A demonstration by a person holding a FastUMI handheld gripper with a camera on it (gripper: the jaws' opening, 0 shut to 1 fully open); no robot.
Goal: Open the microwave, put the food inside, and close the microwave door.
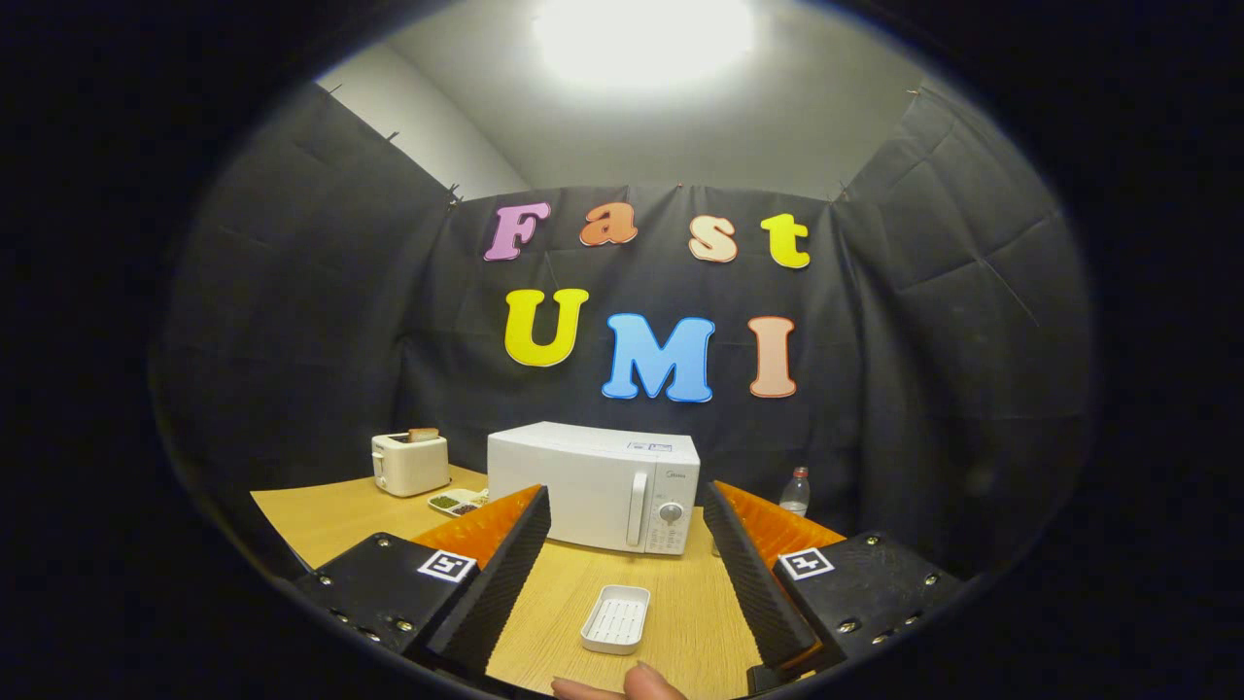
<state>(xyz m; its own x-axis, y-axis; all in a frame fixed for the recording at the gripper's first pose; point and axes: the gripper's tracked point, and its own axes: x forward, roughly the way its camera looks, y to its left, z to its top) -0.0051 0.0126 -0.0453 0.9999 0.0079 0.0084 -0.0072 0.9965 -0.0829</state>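
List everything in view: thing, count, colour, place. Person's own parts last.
microwave: one, white, door shut, on the table beyond the fingers.
toaster: one, white, bread in its slot, left of the microwave.
divided dish: one, white, holding food, between toaster and microwave.
tray: one, white, empty, on the table between the fingers.
bottle: one, clear, right of the microwave.
table: one, light wood.
claw: one, open, holding nothing.
fingertip: person's, near the tray.

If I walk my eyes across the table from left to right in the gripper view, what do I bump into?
Toaster → small dish of food → microwave → water bottle. The open tongs hold nothing; the white tray lies between their fingers.
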